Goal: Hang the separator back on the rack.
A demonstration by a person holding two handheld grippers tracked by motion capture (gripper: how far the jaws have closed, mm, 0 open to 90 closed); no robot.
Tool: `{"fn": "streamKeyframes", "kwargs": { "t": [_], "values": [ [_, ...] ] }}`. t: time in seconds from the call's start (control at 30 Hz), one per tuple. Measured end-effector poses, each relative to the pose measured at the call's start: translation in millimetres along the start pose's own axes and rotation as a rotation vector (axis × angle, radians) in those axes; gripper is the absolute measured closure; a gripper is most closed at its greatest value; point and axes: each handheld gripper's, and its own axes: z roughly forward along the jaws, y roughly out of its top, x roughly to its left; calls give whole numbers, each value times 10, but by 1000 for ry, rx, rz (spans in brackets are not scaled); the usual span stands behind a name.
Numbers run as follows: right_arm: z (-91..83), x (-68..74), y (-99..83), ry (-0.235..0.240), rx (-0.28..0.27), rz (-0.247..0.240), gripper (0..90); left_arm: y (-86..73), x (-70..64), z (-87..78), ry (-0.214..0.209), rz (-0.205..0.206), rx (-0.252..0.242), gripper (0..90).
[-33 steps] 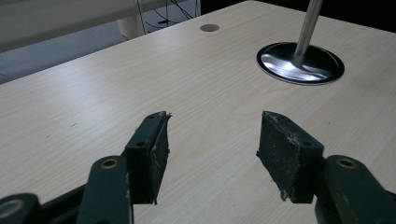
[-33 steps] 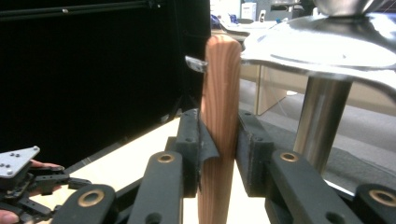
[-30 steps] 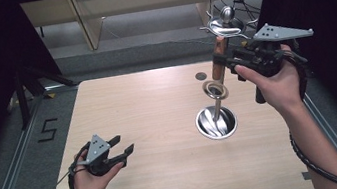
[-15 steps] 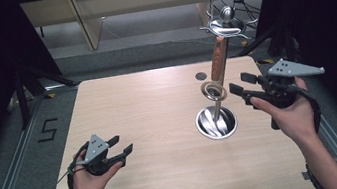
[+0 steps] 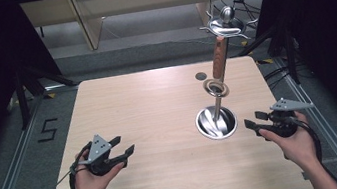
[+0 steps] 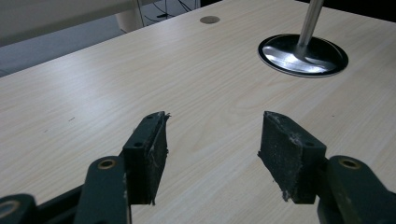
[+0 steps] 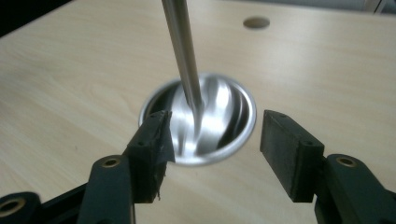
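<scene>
Both grippers, left gripper (image 5: 123,148) and right gripper (image 5: 255,120), hover with fingers spread.

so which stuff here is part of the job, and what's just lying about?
In the job:
- metal stand, round base on the table
- right gripper, open, beside the base
- left gripper, open, empty

Lying about:
- dark round spot on the tabletop
- cables on the floor

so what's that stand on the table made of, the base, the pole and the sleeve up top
Base: looks like polished metal, probably steel, since it mirrors light in bright streaks. Pole: the same shiny silver look, smooth and round. Sleeve: reddish brown with a dull sheen, likely wood, though coated plastic can't be ruled out.
</scene>
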Motion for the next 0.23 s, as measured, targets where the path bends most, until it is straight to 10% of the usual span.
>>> {"fn": "streamKeyframes", "kwargs": {
  "t": [0.23],
  "values": [
    [58,-27,-176,2,6,2,442,-9,14,9,-9,-9,10,405]
  ]
}}
